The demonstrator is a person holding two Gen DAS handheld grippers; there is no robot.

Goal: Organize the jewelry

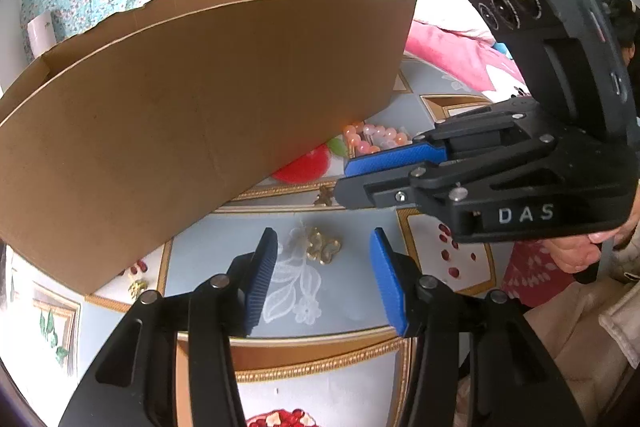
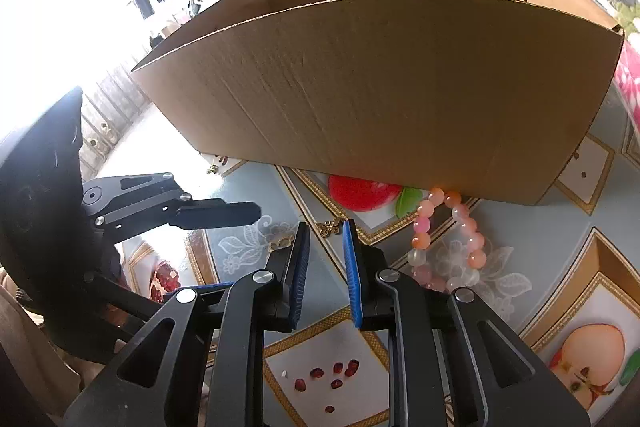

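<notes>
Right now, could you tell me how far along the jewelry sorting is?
Nothing looks done: the brown cardboard box hides its inside. Nothing is in hand: the left gripper is open over a small gold trinket, and the right gripper is empty. That trinket and the pink-and-orange beaded bracelet remain on the table.

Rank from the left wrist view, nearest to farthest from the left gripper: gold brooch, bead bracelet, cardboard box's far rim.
From the left gripper:
1. gold brooch, on the table just ahead of its open fingers.
2. bead bracelet, farther ahead, right, by the box's corner.
3. cardboard box, far rim, upper left, behind everything.
</notes>
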